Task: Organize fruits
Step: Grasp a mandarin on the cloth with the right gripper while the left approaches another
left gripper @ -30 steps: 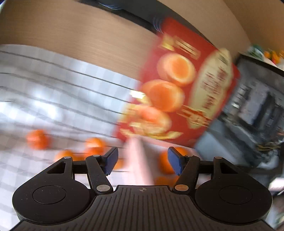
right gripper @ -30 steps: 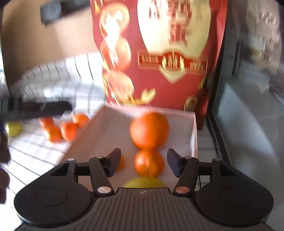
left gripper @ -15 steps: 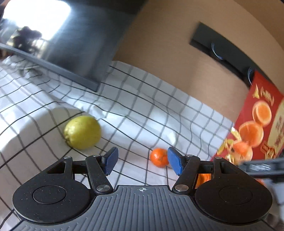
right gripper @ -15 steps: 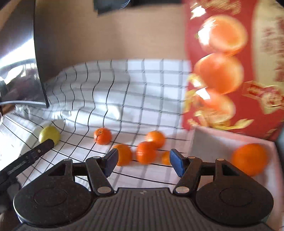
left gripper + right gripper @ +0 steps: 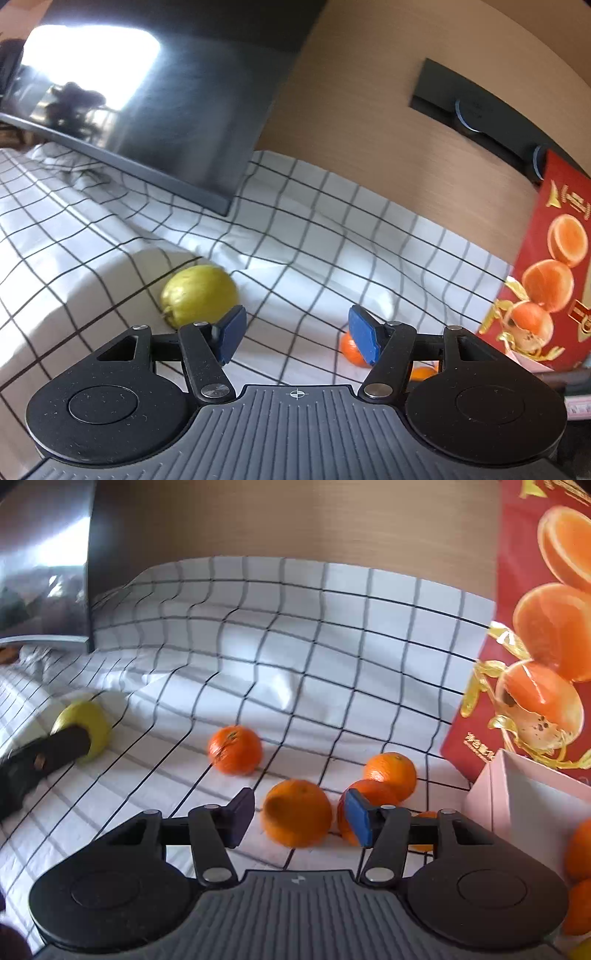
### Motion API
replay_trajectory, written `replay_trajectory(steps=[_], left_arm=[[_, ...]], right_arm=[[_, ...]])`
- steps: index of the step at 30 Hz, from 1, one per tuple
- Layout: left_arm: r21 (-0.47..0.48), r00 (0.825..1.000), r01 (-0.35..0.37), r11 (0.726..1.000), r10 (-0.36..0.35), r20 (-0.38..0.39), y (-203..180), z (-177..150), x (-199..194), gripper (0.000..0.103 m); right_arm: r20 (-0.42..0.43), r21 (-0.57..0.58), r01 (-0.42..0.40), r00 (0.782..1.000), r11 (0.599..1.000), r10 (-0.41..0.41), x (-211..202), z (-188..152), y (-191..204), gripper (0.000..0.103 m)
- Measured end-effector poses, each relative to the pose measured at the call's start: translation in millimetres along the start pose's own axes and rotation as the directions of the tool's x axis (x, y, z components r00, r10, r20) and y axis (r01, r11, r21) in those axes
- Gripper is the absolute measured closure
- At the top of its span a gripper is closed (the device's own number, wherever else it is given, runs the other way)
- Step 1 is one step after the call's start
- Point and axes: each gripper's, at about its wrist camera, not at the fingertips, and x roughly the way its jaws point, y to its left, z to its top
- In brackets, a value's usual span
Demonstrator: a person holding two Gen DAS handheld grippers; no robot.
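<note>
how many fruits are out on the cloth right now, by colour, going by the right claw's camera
orange: 5, the last mostly hidden behind the claw's arm
yellow-green: 1
total on the checked cloth: 6

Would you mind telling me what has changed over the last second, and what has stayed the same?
Both grippers swung left, away from the white box. The left gripper now nears the yellow-green fruit; the right gripper frames a loose orange on the checked cloth. Nothing was taken hold of: both stayed open and empty, and the loose oranges have not shifted.
</note>
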Motion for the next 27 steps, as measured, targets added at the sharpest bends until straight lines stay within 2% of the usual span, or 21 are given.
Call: replay_trajectory(steps=[2, 4, 6, 7, 10, 13, 15, 16, 17, 18, 19, 23, 25, 27], left_arm=[[0.018, 1.0, -0.008, 1.0, 0.008, 0.0, -2, -1, 1, 0.036], [0.034, 1.0, 0.002, 0.999, -0.002, -0.006, -2, -2, 1, 0.036], [0.029, 1.0, 0.013, 0.999, -0.013, -0.02, -1, -3, 3, 0.036], [0.022, 0.999, 0.022, 1.0, -0.021, -0.027, 0, -3, 3, 0.036], [0.007, 0.998, 0.042, 0.999, -0.041, -0.037, 2, -3, 3, 0.036], [0.006, 0.993, 0.095, 0.995, -0.094, -0.067, -2, -5, 4, 0.036], [0.026, 0.983, 0.153, 0.988, -0.149, -0.11, -9, -9, 8, 0.037], [0.036, 0.975, 0.184, 0.982, -0.178, -0.136, -14, -12, 11, 0.037], [0.046, 0.964, 0.219, 0.975, -0.209, -0.165, -20, -14, 14, 0.037], [0.056, 0.955, 0.247, 0.968, -0.232, -0.187, -26, -16, 17, 0.037], [0.072, 0.946, 0.27, 0.96, -0.251, -0.206, -33, -18, 18, 0.037], [0.127, 0.928, 0.318, 0.94, -0.281, -0.247, -66, -26, 21, 0.037], [0.124, 0.922, 0.329, 0.936, -0.29, -0.256, -80, -27, 23, 0.037], [0.134, 0.927, 0.317, 0.939, -0.277, -0.255, -92, -28, 26, 0.037]], right_arm=[[-0.022, -0.008, -0.004, 1.0, 1.0, 0.004, 3, -1, 3, 0.05], [-0.014, -0.043, 0.041, 0.999, 0.998, -0.041, 7, -3, 10, 0.051], [-0.007, -0.077, 0.099, 0.995, 0.992, -0.099, 8, -6, 15, 0.062], [-0.011, -0.086, 0.098, 0.995, 0.991, -0.1, 6, -7, 15, 0.062], [-0.017, -0.076, 0.053, 0.998, 0.996, -0.055, -13, -14, 12, 0.063], [-0.014, -0.033, -0.063, 0.998, 0.997, 0.063, -52, -33, 0, 0.064], [-0.028, -0.002, -0.138, 0.99, 0.99, 0.138, -82, -51, -10, 0.065], [-0.033, 0.009, -0.172, 0.984, 0.985, 0.173, -97, -62, -16, 0.068], [-0.033, 0.015, -0.199, 0.979, 0.98, 0.199, -114, -76, -22, 0.08], [-0.017, 0.013, -0.209, 0.978, 0.978, 0.209, -129, -87, -27, 0.082], [-0.007, 0.006, -0.21, 0.978, 0.978, 0.21, -143, -97, -31, 0.089], [0.016, -0.036, -0.16, 0.987, 0.987, 0.16, -180, -128, -50, 0.09], [0.015, -0.04, -0.155, 0.988, 0.987, 0.156, -183, -136, -55, 0.09], [0.034, -0.034, -0.175, 0.984, 0.984, 0.176, -186, -141, -58, 0.089]])
